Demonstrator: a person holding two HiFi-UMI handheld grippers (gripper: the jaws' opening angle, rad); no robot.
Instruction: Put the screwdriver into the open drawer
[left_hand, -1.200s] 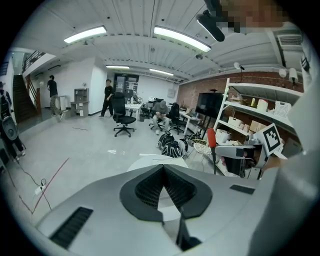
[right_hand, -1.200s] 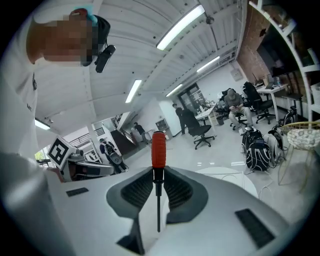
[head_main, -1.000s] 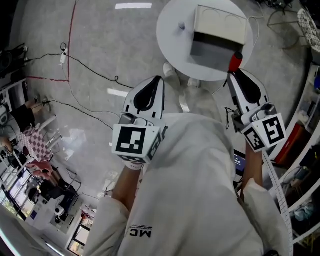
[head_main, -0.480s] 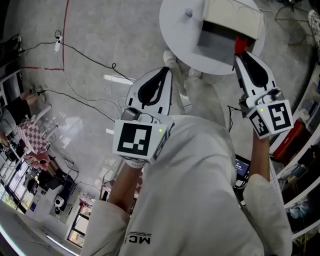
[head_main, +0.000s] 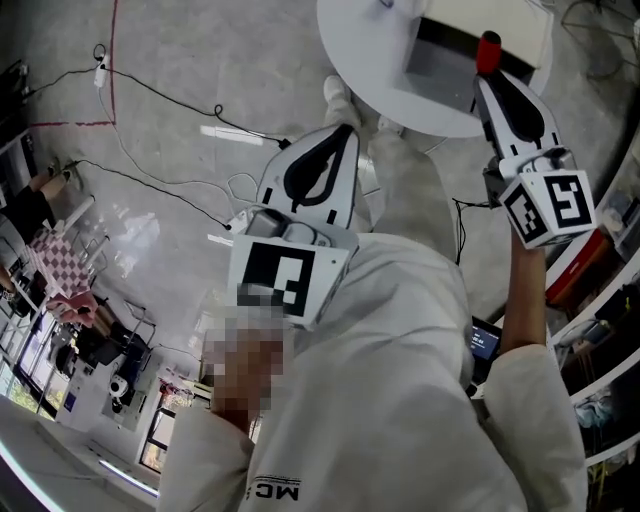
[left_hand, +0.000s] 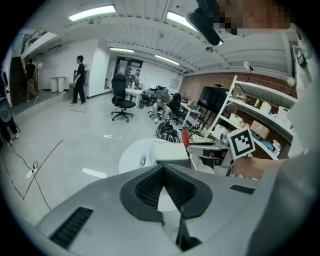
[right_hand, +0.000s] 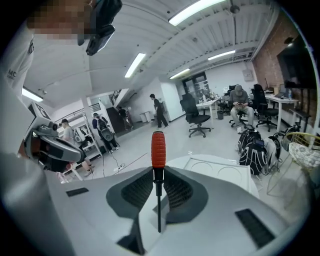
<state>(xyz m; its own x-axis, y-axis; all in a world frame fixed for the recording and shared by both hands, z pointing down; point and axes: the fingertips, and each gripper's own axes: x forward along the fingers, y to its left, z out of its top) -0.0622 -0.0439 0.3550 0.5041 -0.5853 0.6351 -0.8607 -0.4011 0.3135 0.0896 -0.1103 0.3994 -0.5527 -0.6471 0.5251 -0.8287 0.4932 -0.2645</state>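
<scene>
The screwdriver (head_main: 488, 50) has a red handle (right_hand: 158, 149) and a thin dark shaft. My right gripper (head_main: 487, 78) is shut on that shaft, handle pointing away from me, and holds it in the air at the near right edge of the open drawer (head_main: 445, 60). The drawer is grey inside and pulled out of a white box (head_main: 495, 25) on a round white table (head_main: 365, 60). My left gripper (head_main: 345, 130) hangs shut and empty below the table's near edge, above the floor. From the left gripper view the box (left_hand: 170, 152) and screwdriver (left_hand: 185, 138) lie ahead.
Cables (head_main: 150, 90) trail across the grey floor at left. Shelving (head_main: 610, 250) stands close on the right. A small object (head_main: 385, 3) sits on the table left of the box. Office chairs (right_hand: 197, 117) and people (left_hand: 79, 80) are far off.
My right gripper has carried the screwdriver forward, from the table's near edge up beside the open drawer. The left gripper has also drifted forward, still shut.
</scene>
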